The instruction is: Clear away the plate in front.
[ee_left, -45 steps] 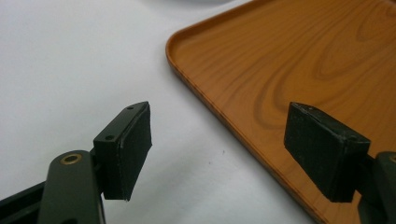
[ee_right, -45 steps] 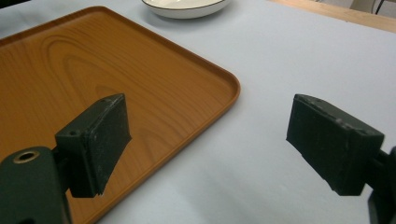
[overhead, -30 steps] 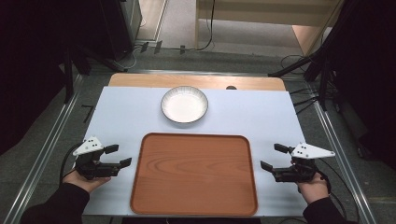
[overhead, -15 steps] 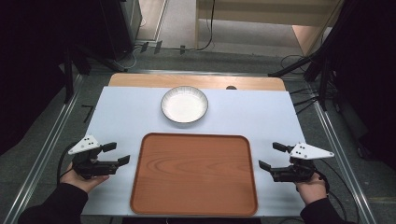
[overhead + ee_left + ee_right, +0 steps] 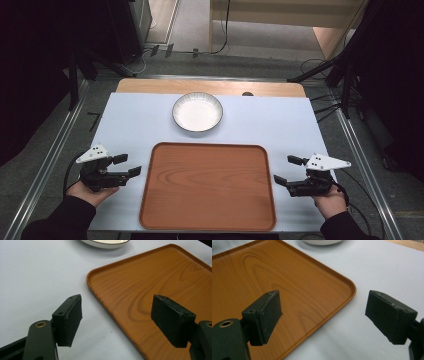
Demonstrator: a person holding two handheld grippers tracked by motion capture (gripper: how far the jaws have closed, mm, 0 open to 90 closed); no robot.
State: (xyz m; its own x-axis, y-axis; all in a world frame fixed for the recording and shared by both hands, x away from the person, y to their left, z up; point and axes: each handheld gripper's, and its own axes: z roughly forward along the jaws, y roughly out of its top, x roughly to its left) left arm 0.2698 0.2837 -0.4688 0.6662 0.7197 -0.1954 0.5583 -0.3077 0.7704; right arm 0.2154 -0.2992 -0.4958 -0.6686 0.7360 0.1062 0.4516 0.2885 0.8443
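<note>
A brown wooden tray [image 5: 207, 185] lies empty at the near middle of the white table [image 5: 135, 120]. Behind it stands a white bowl [image 5: 197, 111], empty. My left gripper [image 5: 127, 165] rests just left of the tray, open, jaws pointing at its left rim. In the left gripper view the tray's left rim [image 5: 110, 312] runs between the two open jaws, with the bowl's edge [image 5: 105, 243] at the top. My right gripper [image 5: 287, 170] sits just right of the tray, open and empty. The right gripper view has the tray's corner [image 5: 348, 285] between its jaws.
A strip of bare wood [image 5: 150, 86] runs along the table's far edge. Metal rails [image 5: 50, 160] flank the table. Cables [image 5: 320, 65] and stand legs lie on the floor beyond.
Both grippers have drifted slightly toward the near edge of the table, the left one also a little outward. The tray and the bowl have not moved.
</note>
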